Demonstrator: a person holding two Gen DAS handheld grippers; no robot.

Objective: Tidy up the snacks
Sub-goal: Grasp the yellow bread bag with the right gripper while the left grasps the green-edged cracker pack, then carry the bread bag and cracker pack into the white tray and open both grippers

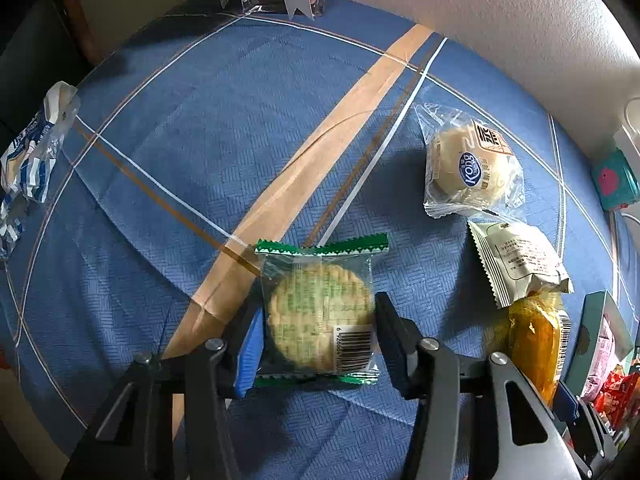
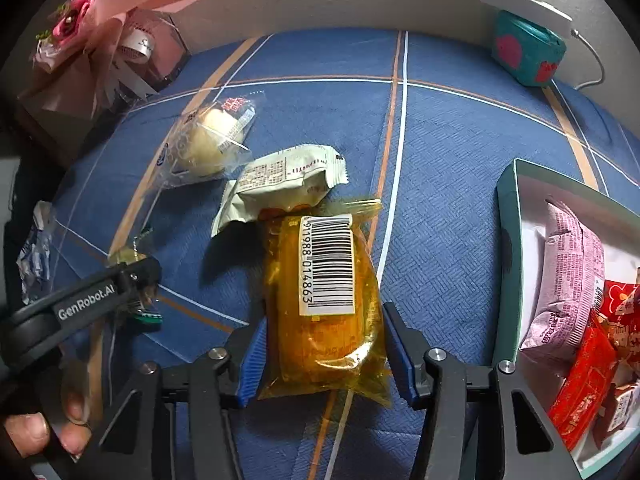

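My left gripper (image 1: 319,308) points down at the blue tablecloth (image 1: 200,160). Its pads press both sides of a clear, green-edged cracker packet (image 1: 320,276) that lies flat. My right gripper (image 2: 324,316) is closed the same way on a yellow-orange snack packet (image 2: 324,280) with a barcode label. That packet's far end lies under a cream packet (image 2: 280,184). A wrapped round bun (image 2: 212,144) lies beyond them. A teal box (image 2: 508,248) at the right holds pink and red snack packets.
Blue-and-white wrappers (image 1: 28,160) lie at the table's left edge. A pink gift bouquet (image 2: 100,40) stands at the back left and a small teal case (image 2: 528,52) at the back right by the wall. A hand (image 2: 40,428) holds the left gripper's handle.
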